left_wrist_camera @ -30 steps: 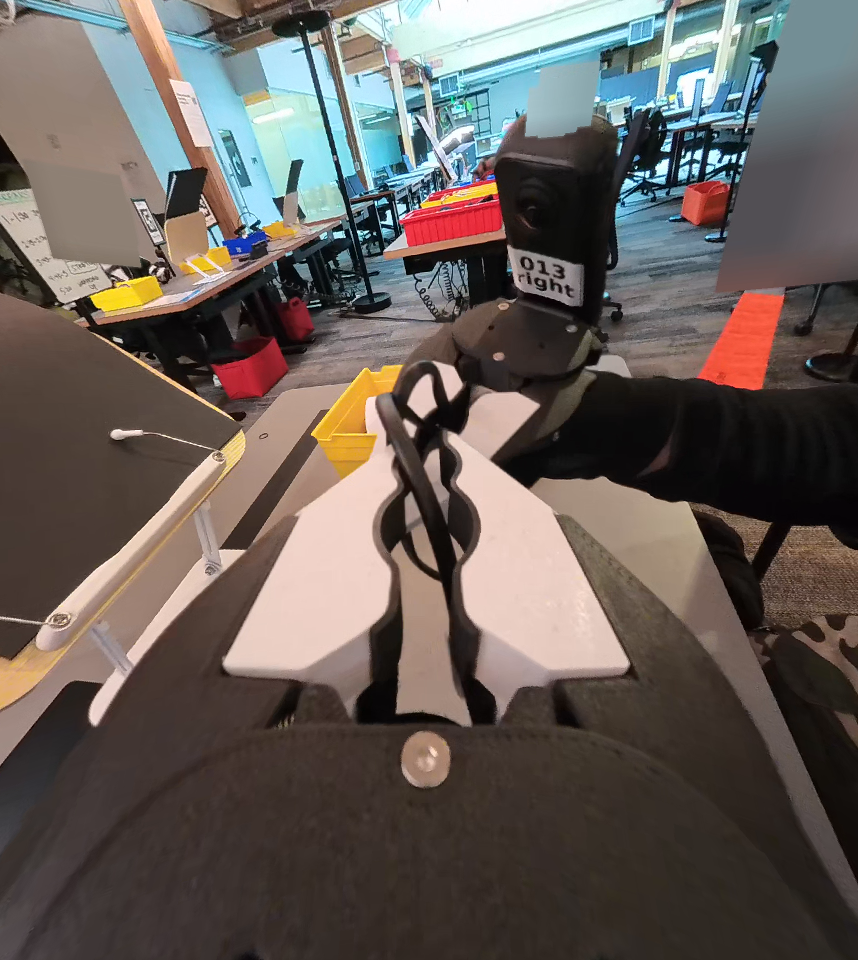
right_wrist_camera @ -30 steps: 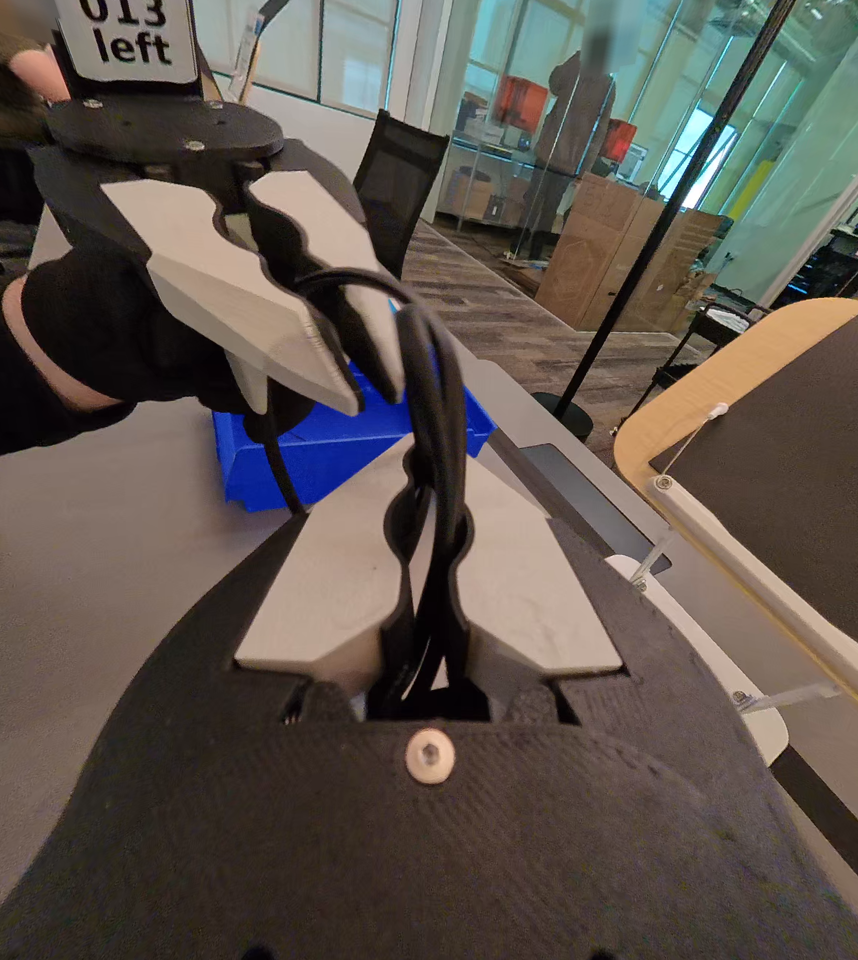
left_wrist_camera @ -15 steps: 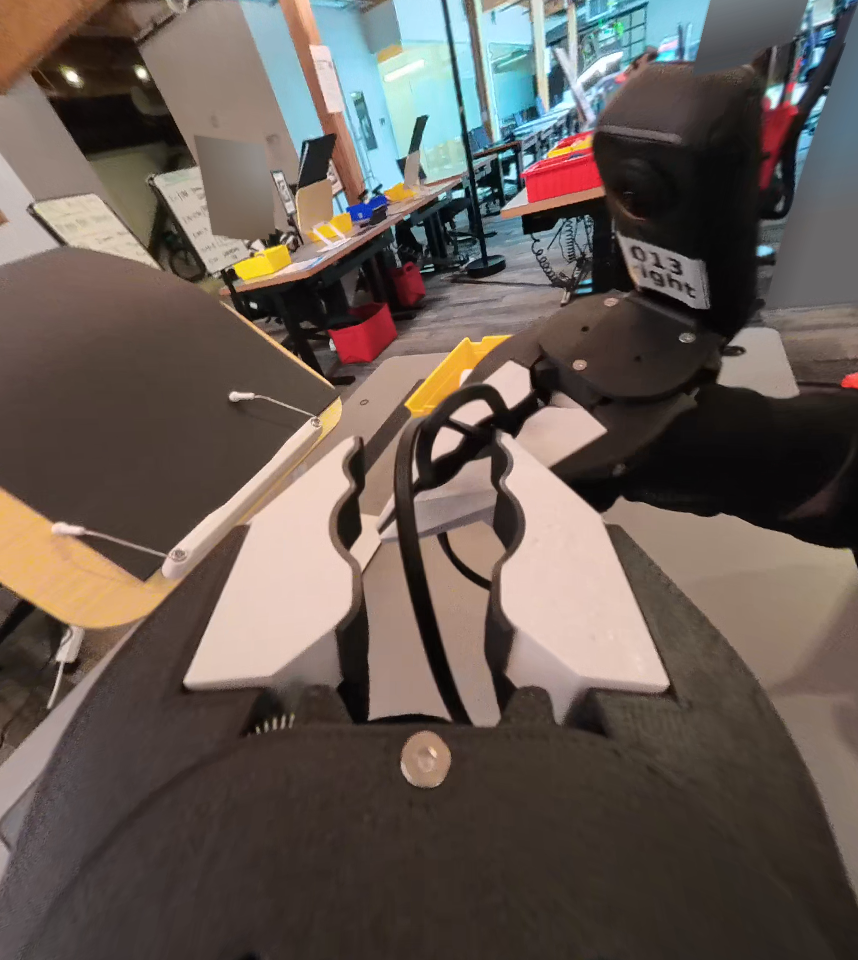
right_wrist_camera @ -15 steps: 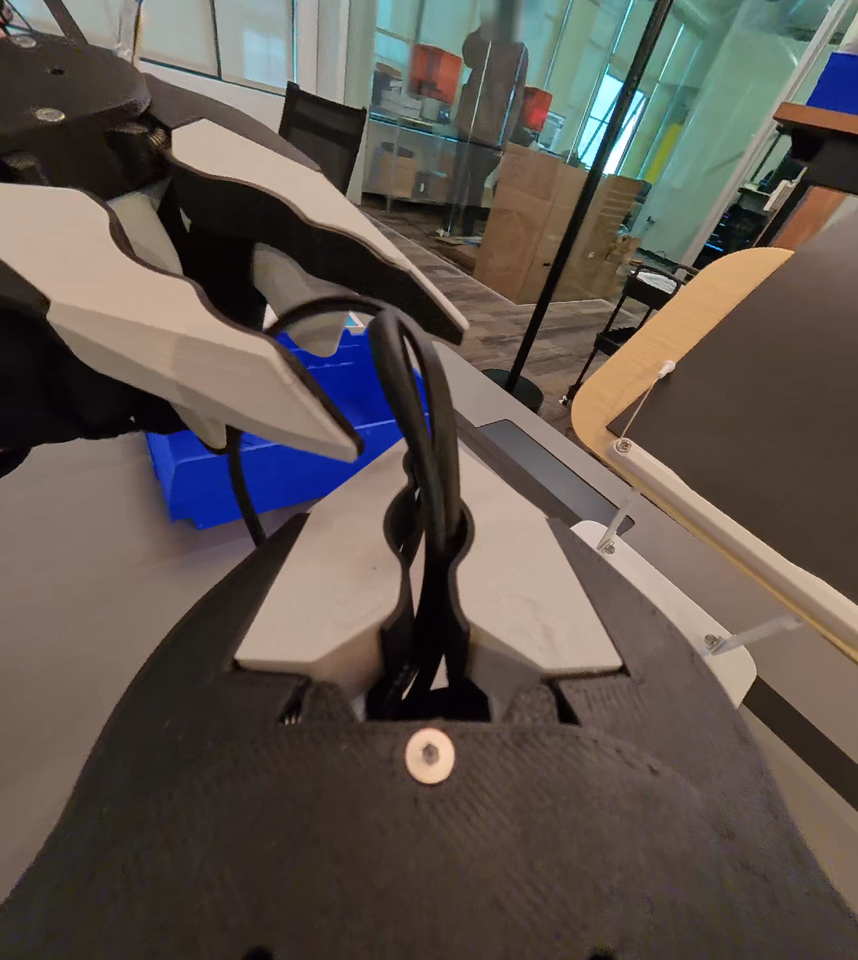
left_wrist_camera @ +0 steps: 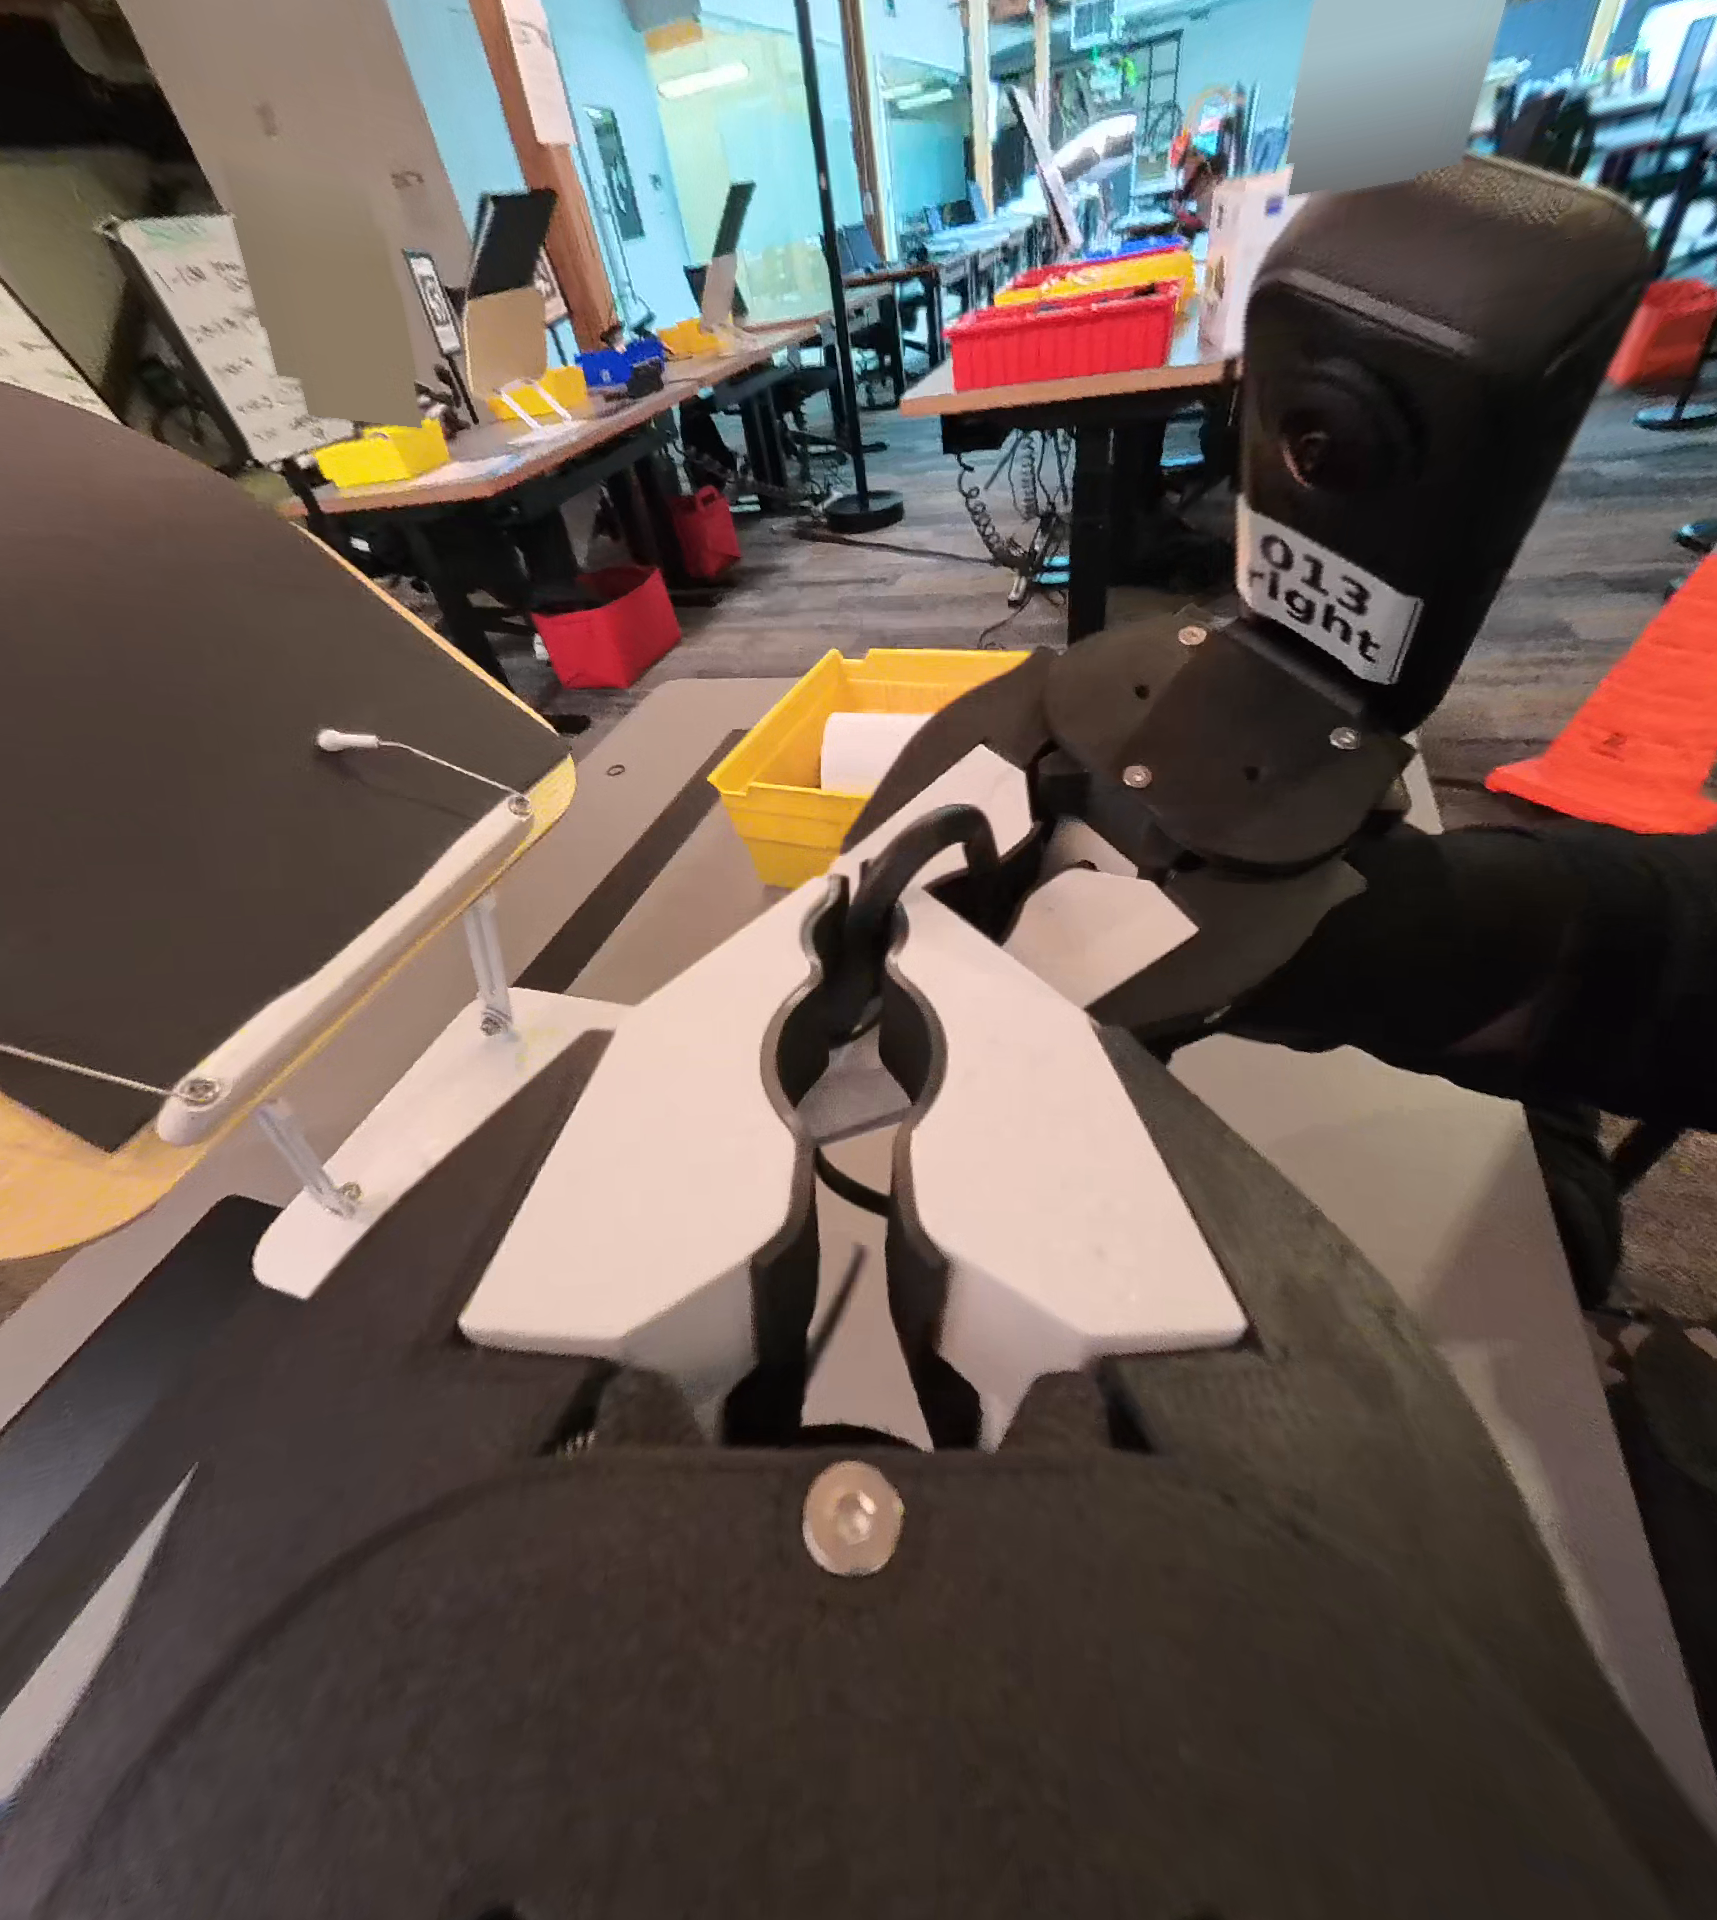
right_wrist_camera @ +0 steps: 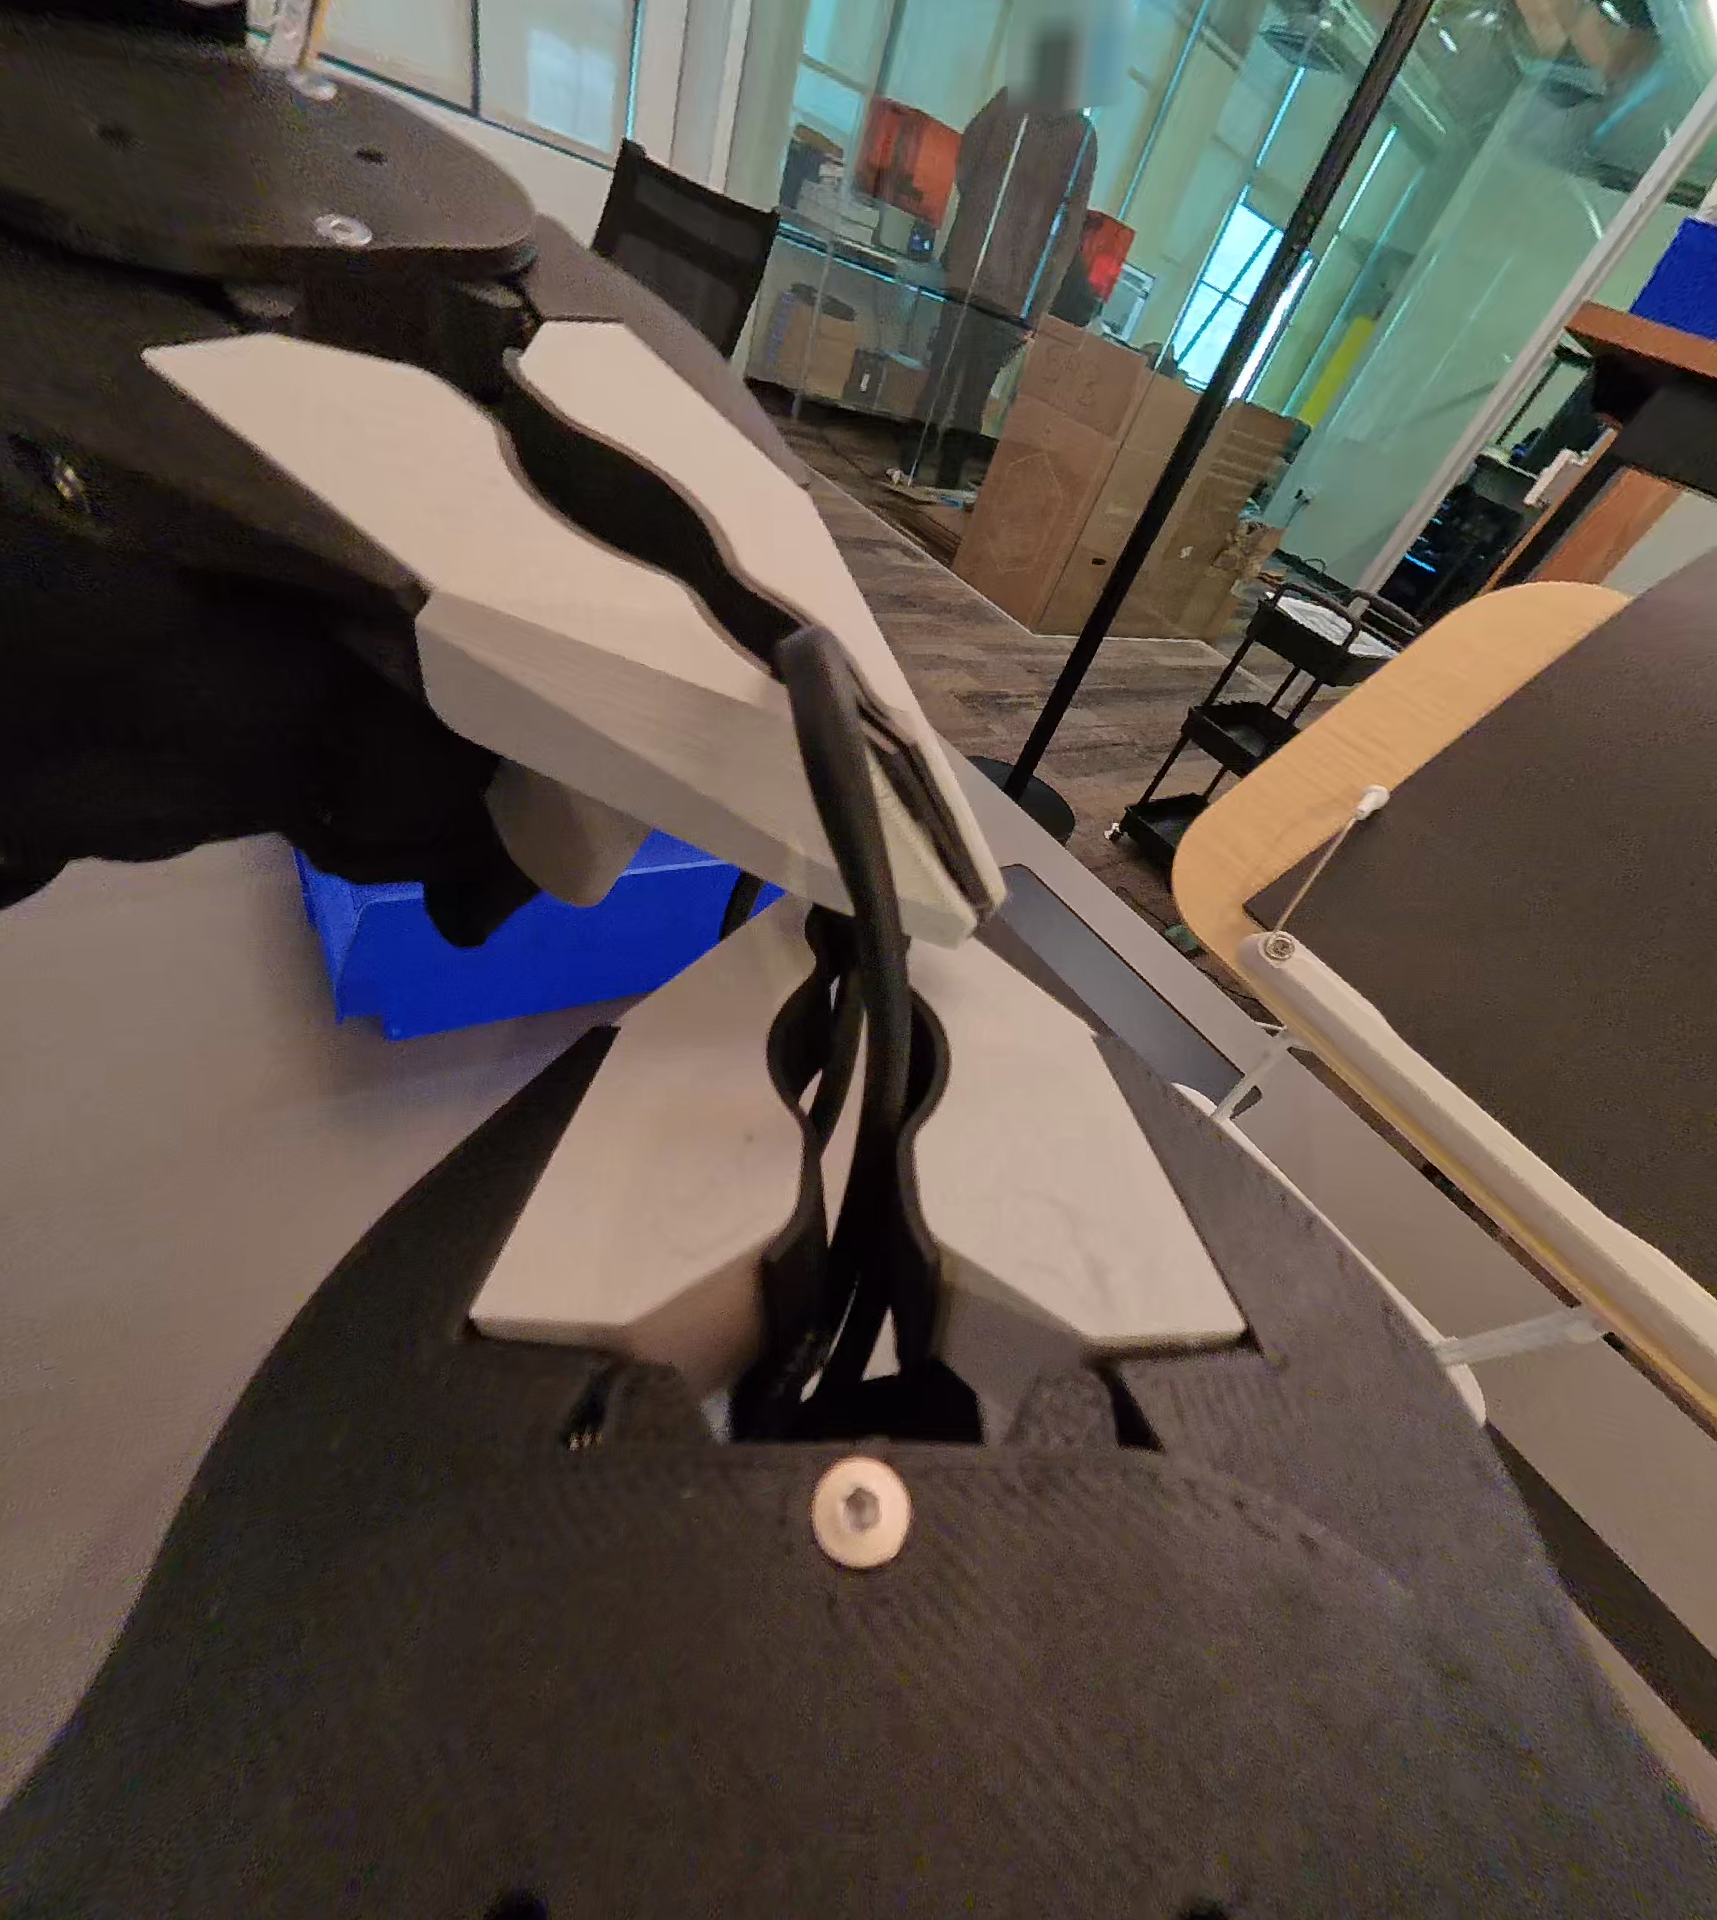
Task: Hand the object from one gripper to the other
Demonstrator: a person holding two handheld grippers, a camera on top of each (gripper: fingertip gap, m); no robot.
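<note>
A black cable (left_wrist_camera: 927, 831), bundled in loops, hangs between the two grippers above the grey table (right_wrist_camera: 106, 1143). My left gripper (left_wrist_camera: 859, 902) is shut at its tips on one loop of the cable. My right gripper (right_wrist_camera: 864, 966) is shut on the cable bundle (right_wrist_camera: 859, 831), which runs down between its fingers. In the left wrist view the right gripper (left_wrist_camera: 999, 862) faces mine, tips almost touching, held by a black-gloved hand. In the right wrist view the left gripper (right_wrist_camera: 895, 790) comes in from the upper left and overlaps my fingertips.
A yellow bin (left_wrist_camera: 781, 769) holding a white roll (left_wrist_camera: 864, 743) stands beyond the grippers. A blue bin (right_wrist_camera: 521, 956) sits on the table under the left gripper. A tilted black board with a wooden edge (left_wrist_camera: 106, 727) stands on a white bracket at the table's side.
The left gripper was shut along the cable, opened half a second ago, and has now shut again on a loop at its tips. The right gripper stayed shut on the cable.
</note>
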